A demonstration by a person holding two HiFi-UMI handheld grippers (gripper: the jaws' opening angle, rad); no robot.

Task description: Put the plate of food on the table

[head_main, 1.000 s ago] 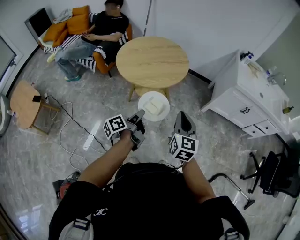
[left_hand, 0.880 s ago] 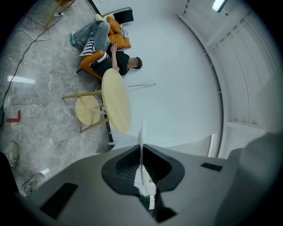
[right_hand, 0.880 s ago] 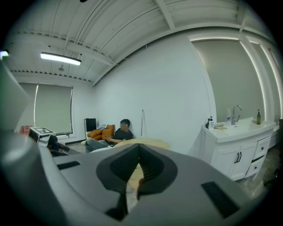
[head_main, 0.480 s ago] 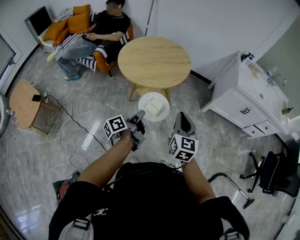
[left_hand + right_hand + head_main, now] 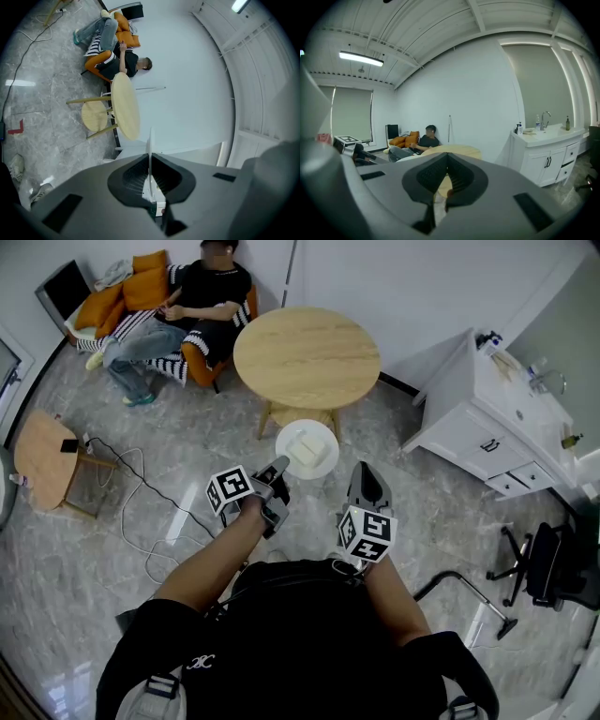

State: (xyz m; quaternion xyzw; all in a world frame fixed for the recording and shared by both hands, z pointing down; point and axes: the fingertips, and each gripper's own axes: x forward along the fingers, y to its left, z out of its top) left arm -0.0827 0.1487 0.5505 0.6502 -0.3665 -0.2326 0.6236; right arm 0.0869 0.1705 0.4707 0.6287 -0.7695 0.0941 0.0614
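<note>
While in left tongs [image 5: 278, 468], one plate [image 5: 326, 463]

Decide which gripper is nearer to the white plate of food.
Left. The left gripper clamps the plate by its near rim between its jaws. The right gripper hangs apart from it, off the plate's right side, jaws together on nothing.

Head view has shifted slightly: table [image 5: 307, 357], plate [image 5: 324, 461], cabinet [image 5: 469, 418] and office chair [image 5: 548, 563] sit marginally higher in frame, while seated person [image 5: 202, 301] and side table [image 5: 42, 456] have drifted left.
</note>
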